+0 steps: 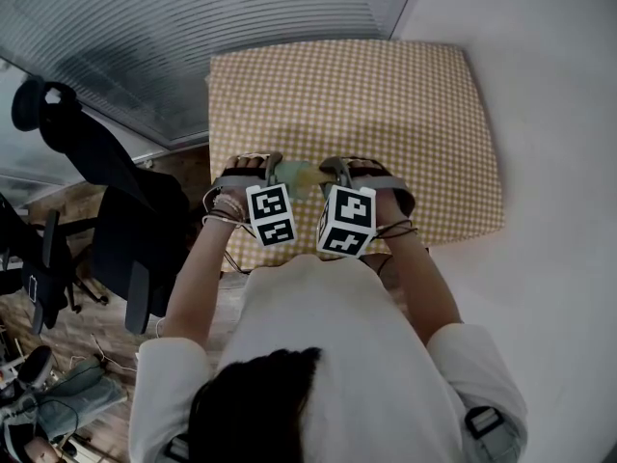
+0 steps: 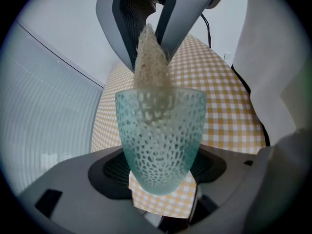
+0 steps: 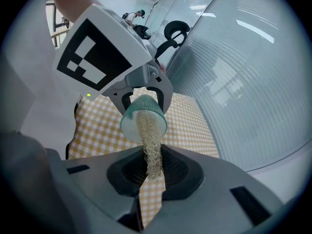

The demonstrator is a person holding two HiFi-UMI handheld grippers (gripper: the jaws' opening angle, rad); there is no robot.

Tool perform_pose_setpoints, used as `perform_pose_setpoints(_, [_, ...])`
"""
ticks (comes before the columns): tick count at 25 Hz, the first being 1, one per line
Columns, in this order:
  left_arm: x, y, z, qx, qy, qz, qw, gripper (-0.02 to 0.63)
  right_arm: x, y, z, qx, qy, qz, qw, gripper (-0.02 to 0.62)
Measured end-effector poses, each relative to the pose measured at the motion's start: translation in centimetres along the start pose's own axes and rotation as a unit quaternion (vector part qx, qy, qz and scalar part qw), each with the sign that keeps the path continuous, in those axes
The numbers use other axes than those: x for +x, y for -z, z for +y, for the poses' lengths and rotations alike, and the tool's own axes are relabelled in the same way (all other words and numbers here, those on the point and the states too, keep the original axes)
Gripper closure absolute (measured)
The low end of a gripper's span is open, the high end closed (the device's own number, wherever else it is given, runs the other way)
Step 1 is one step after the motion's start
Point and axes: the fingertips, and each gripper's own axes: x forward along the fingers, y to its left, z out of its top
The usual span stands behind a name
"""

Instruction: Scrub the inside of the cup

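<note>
looks mid-scrub, left gripper (image 2: 160, 173) clasping the teal cup (image 2: 160, 130), right gripper (image 3: 152, 173) pinching a loofah (image 3: 147, 133) pushed inside (next, probably, twisting it around the wall).

Soft even daylight; sharp focus; fisheye distortion, dark vignetted corners.

Open checked tablecloth (image 1: 357, 104) ahead, chair (image 1: 135, 234) left
</note>
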Motion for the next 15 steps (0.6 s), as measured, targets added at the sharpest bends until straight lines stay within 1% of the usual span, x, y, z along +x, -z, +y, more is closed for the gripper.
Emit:
perform_pose_setpoints(3, [-0.2, -0.9, 0.3, -0.006, 0.002, -0.012, 0.9999, 0.262, 0.5, -1.0, 0.3, 0.003, -0.006, -0.01, 1.0, 0.537])
perform_pose_setpoints(8, [-0.3, -2.0, 0.7, 0.009, 0.0, -0.015, 0.9998, 0.262, 0.6, -2.0, 0.0, 0.015, -0.008, -0.025, 1.0, 0.537])
perform_pose_setpoints(15, [-0.2, -1.7, 1.3, 0.015, -0.012, -0.007, 0.9998, 0.264, 0.5, -2.7, -0.6, 0.075, -0.031, -0.046, 0.996, 0.537])
